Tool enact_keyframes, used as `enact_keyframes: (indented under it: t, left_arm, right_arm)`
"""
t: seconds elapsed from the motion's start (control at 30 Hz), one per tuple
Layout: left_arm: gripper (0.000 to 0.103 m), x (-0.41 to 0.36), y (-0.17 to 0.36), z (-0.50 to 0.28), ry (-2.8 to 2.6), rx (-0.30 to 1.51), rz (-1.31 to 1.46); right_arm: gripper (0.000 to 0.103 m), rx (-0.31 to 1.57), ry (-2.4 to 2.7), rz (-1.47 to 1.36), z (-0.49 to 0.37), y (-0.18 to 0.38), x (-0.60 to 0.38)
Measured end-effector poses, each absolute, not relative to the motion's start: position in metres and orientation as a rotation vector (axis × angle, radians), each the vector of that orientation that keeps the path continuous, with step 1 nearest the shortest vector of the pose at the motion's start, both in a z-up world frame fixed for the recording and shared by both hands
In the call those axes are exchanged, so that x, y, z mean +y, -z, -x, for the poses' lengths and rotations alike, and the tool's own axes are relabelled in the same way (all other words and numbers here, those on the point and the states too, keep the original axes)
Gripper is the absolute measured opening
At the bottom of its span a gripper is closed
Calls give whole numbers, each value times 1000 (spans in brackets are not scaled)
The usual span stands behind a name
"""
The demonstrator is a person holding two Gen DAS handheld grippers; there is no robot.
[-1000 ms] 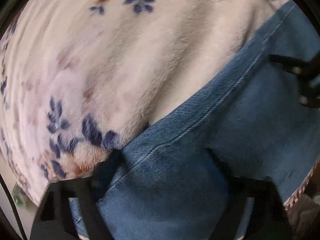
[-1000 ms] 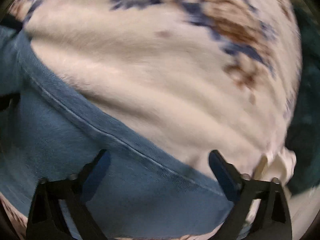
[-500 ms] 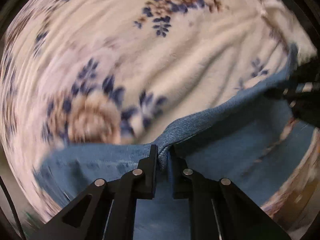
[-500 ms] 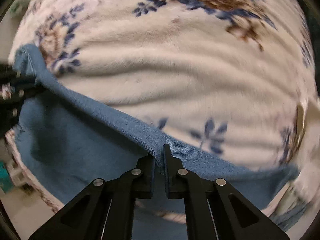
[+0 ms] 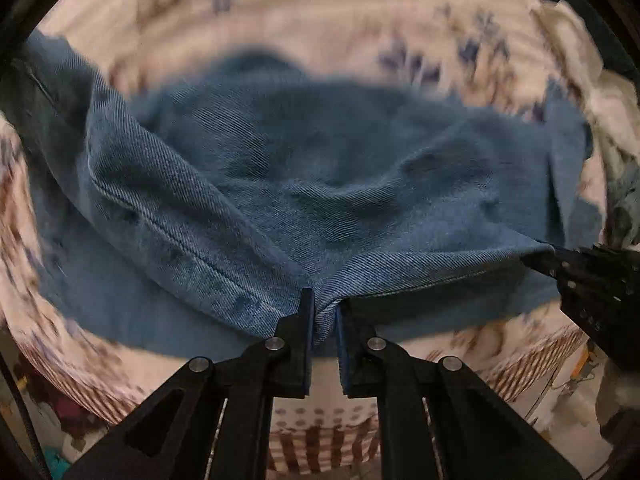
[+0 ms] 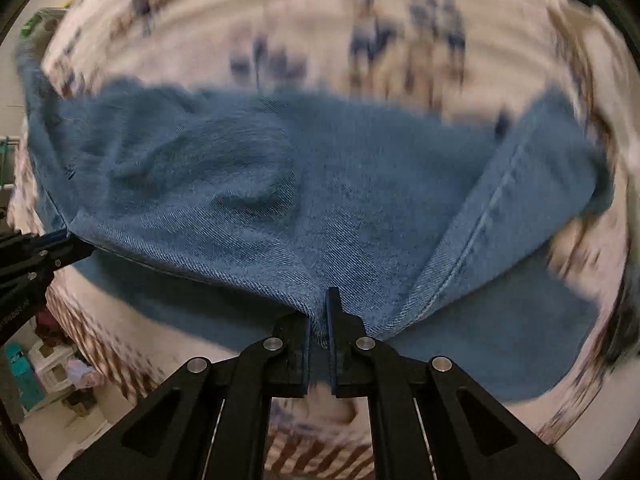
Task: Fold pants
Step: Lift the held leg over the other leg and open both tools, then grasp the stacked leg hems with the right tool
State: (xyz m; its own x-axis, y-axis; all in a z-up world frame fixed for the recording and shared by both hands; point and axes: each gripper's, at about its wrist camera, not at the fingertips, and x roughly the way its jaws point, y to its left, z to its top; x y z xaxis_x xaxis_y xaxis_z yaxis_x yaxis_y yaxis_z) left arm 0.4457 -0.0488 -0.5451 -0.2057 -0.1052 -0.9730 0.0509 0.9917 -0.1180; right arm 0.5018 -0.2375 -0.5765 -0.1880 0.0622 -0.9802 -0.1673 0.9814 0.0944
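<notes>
Blue denim pants point(image 5: 320, 168) hang lifted by one edge above a cream floral blanket point(image 5: 360, 12), the cloth sagging in creases, with a stitched seam running off to each side. The left gripper point(image 5: 323, 312) and right gripper point(image 6: 319, 312) each pinch that raised edge tight between narrow fingers. Blurred room clutter lies below.

Matte black left gripper point(image 5: 323, 316) and right gripper point(image 6: 319, 312) showing silver pivot screws, triangular cut-outs, blue-lined fingers point(image 6: 331, 320).
</notes>
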Motion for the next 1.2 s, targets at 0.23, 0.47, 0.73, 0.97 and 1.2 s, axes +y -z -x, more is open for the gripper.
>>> enact_keyframes:
  t: [0.23,0.47,0.73,0.97,1.2]
  left_arm:
    - [11,-45,579,-444,94,1784,71]
    - [32,-44,536,-442,68,1662,41]
    - [99,-37,497,-430,11,1521,65]
    - [99,-16,498,-452,-180,1441,-16]
    - [99,-2,525,-493,-254,1416,-15]
  right_arm:
    - [13,1788,-154,48,-459,624,-236]
    - [97,1758,-81,-57,-469,602,-245]
    - [97,1632,9,-83,-469,549,-266]
    - [97,1566,201,-165,-502,527,-353]
    - [97,1530,398,-325,-563,573,-432]
